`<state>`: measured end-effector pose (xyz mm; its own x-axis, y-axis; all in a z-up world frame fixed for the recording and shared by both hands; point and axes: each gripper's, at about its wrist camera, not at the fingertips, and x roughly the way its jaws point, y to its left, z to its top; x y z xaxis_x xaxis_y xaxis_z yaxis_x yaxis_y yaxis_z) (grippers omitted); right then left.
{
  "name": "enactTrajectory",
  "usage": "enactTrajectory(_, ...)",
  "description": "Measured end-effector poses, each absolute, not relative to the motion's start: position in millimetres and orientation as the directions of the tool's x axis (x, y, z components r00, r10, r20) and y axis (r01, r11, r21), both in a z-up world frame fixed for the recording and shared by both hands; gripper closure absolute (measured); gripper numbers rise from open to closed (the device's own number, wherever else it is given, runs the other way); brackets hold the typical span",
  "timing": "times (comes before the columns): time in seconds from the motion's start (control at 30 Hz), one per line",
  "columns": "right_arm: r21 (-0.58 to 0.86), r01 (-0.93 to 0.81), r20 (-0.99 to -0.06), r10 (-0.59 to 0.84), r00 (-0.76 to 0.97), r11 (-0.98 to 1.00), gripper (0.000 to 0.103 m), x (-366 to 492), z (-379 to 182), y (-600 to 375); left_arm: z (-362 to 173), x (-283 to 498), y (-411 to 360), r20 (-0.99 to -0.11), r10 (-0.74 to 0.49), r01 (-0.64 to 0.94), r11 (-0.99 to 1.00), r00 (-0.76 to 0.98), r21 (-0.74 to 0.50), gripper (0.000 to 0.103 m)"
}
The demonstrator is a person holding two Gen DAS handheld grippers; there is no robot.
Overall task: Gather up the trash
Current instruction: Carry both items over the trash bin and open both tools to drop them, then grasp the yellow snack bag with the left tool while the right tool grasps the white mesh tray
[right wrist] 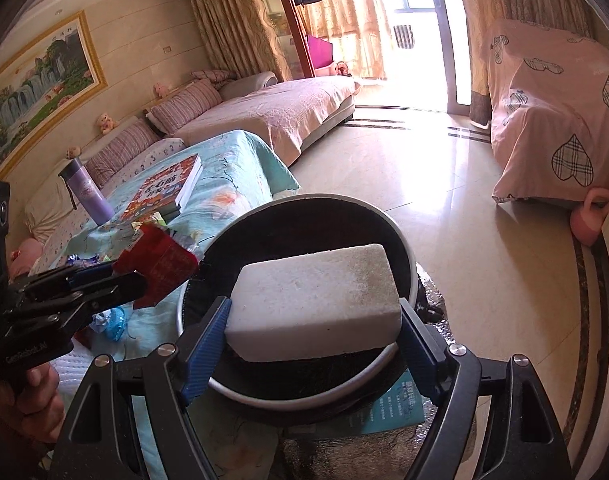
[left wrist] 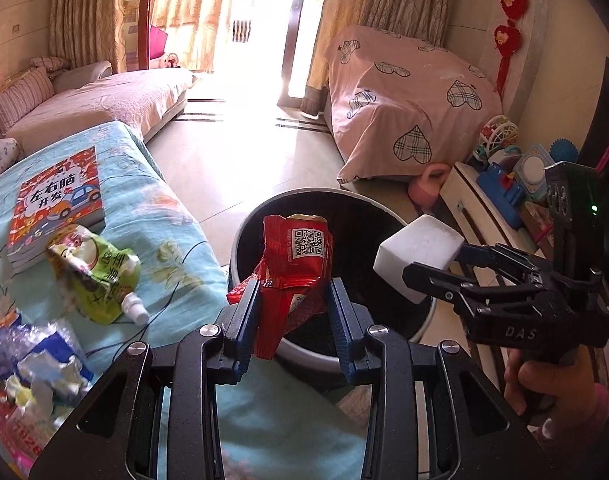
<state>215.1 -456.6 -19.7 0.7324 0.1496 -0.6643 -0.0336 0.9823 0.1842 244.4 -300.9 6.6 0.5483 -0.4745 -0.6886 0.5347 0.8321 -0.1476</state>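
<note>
My left gripper is shut on a crumpled red snack wrapper with a QR code, held over the round black-lined trash bin. Beside it, my right gripper is shut on a white foam block, also above the bin. In the left wrist view the foam block hangs over the bin's right rim. From the right wrist camera, the left gripper with the red wrapper shows at the bin's left edge. A green drink pouch and crumpled wrappers lie on the table's blue cloth.
A picture book lies on the blue cloth, with a purple bottle behind it. A sofa stands beyond, a pink-covered piece of furniture at the right, a toy shelf near the bin. Tiled floor lies between.
</note>
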Motion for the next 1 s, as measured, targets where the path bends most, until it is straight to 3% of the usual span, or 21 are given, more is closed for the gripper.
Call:
enactTrajectory(0.27, 0.143, -0.079, -0.696, 0.157, 0.701, 0.987, 0.019, 233.3, -24.6, -461.2, -5.7, 270.6, -320.3, -0.724, -0.46, 0.534, 0.832, 0.514, -0.149, 0.063)
enactTrajectory(0.3, 0.137, -0.084, -0.701, 0.157, 0.696, 0.987, 0.017, 234.7, -26.0, -460.5, -7.1, 272.6, -321.1, -0.729, -0.461, 0.534, 0.831, 0.506, -0.155, 0.058)
enactTrajectory(0.33, 0.132, -0.088, -0.706, 0.156, 0.691, 0.987, 0.015, 235.7, -27.5, -460.1, -7.6, 273.9, -321.3, -0.731, -0.463, 0.533, 0.831, 0.502, -0.16, 0.045)
enactTrajectory(0.4, 0.119, -0.082, -0.718, 0.143, 0.681, 0.989, 0.008, 237.9, -31.2, -459.8, -7.8, 273.7, -320.5, -0.727, -0.466, 0.53, 0.832, 0.504, -0.165, 0.03)
enactTrajectory(1.0, 0.235, -0.046, -0.632, 0.188, 0.752, 0.971, 0.007, 164.7, -19.6, -423.9, -0.5, 172.8, -219.9, -0.686, -0.467, 0.454, 0.864, 0.558, -0.22, 0.03)
